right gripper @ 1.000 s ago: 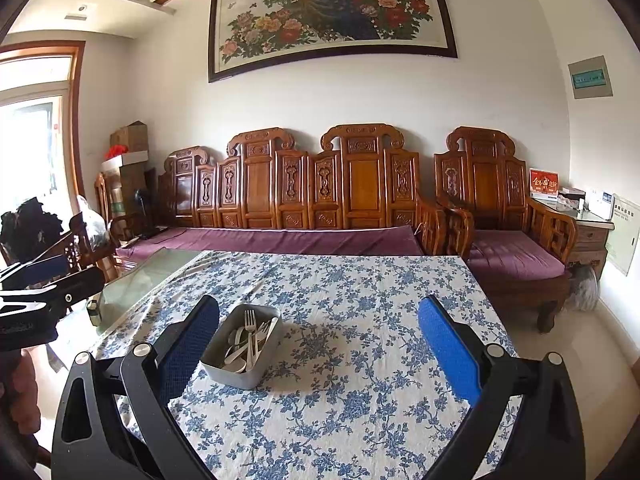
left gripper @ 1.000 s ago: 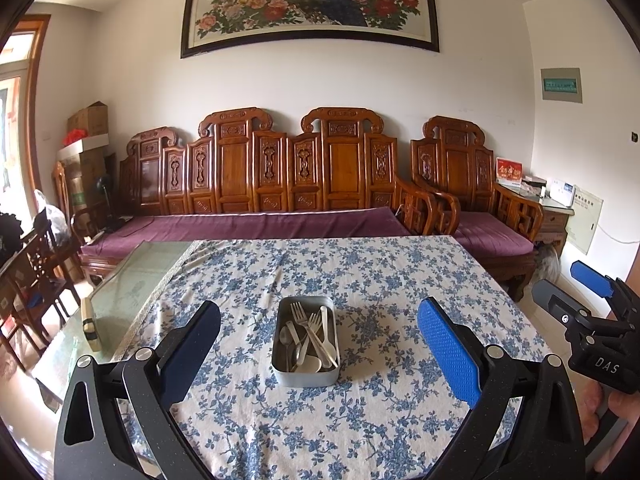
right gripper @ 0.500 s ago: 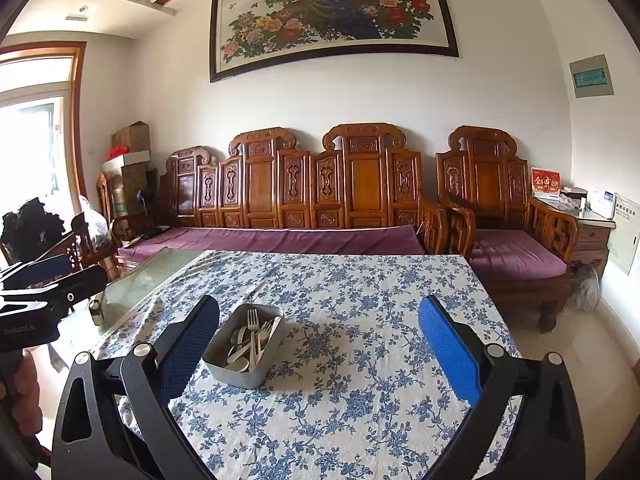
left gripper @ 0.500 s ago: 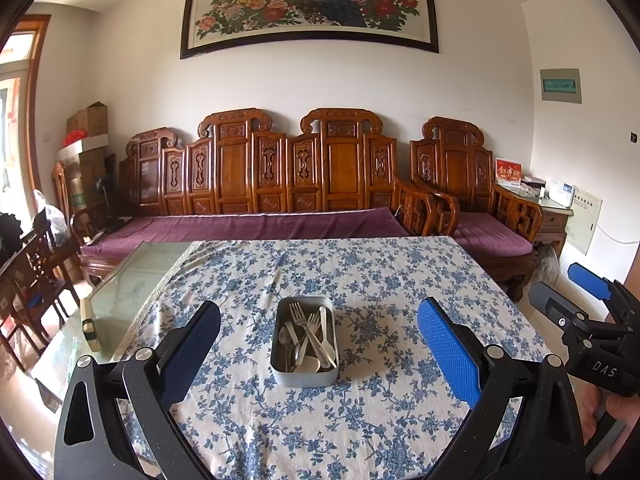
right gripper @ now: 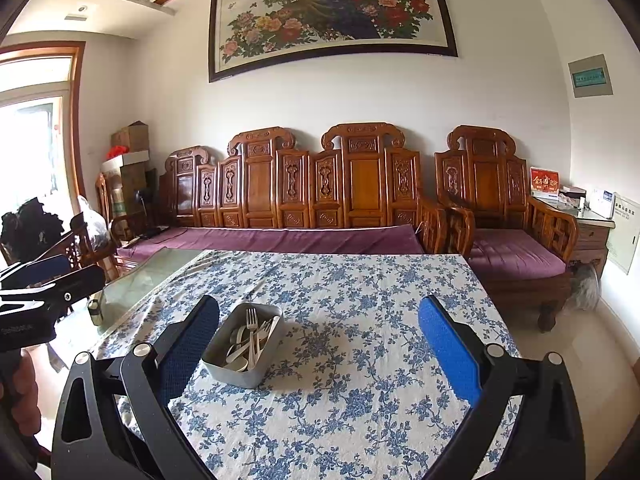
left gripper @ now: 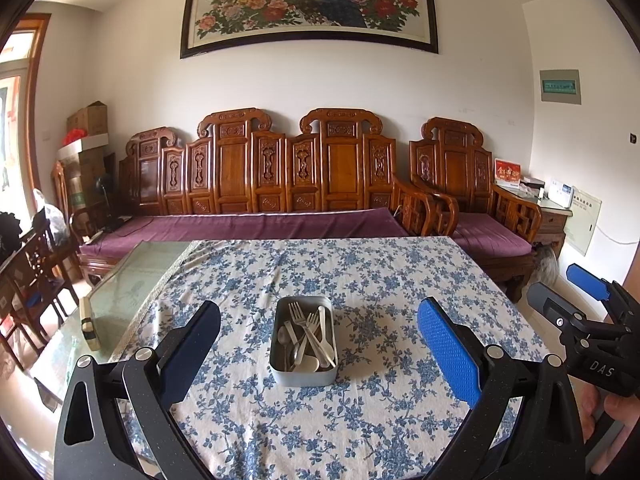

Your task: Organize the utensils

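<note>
A grey metal tin (left gripper: 303,376) (right gripper: 236,374) stands on the table's blue-flowered cloth (left gripper: 360,280) (right gripper: 360,320). Inside lie forks (left gripper: 298,314) (right gripper: 251,320) and pale spoons (left gripper: 306,364) in a loose heap. My left gripper (left gripper: 318,344) hovers open above the near table edge, the tin centred between its blue pads. My right gripper (right gripper: 318,344) is open too, with the tin just inside its left finger. Each gripper shows at the side of the other's view, the right one (left gripper: 576,300) and the left one (right gripper: 48,280). Neither holds anything.
A small box-like object (left gripper: 88,324) lies on the bare glass part of the tabletop (left gripper: 132,280) at the left. Behind the table stands a carved wooden sofa (left gripper: 280,184) with purple cushions; wooden chairs (left gripper: 36,264) stand at the left.
Both grippers have barely shifted; the view has drifted only slightly. The tin and utensils have not moved.
</note>
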`<move>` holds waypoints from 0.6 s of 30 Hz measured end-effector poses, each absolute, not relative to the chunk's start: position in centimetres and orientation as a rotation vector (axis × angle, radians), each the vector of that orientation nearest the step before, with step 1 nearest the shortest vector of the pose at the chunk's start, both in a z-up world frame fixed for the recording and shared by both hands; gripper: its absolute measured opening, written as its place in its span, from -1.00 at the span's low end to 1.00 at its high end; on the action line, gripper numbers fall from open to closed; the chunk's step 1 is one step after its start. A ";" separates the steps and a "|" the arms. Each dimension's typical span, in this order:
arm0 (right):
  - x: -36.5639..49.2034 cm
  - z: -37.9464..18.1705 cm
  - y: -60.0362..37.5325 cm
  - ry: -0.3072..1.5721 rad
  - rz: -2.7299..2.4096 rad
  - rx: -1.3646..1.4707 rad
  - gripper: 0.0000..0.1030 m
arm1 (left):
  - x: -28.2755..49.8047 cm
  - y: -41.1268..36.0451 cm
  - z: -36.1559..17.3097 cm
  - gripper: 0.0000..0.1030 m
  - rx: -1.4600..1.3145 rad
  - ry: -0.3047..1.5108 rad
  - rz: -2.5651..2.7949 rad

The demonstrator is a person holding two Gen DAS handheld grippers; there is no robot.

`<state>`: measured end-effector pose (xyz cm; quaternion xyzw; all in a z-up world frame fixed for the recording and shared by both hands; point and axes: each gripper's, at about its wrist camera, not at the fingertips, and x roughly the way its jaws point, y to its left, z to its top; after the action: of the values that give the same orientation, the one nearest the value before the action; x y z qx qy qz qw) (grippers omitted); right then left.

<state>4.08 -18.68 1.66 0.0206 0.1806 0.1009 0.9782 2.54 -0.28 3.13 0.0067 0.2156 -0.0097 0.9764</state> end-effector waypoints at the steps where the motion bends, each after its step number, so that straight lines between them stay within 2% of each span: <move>1: 4.1 1.7 -18.7 0.364 0.203 0.041 0.95 | 2.5 -0.3 3.1 0.85 0.013 0.434 -0.019; 18: 4.1 1.6 -18.7 0.363 0.203 0.043 0.95 | 2.4 -0.5 3.2 0.85 0.014 0.436 -0.023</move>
<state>4.10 -18.71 1.61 0.0212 0.1802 0.1008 0.9782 2.42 -0.47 3.23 0.0071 0.2163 -0.0112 0.9762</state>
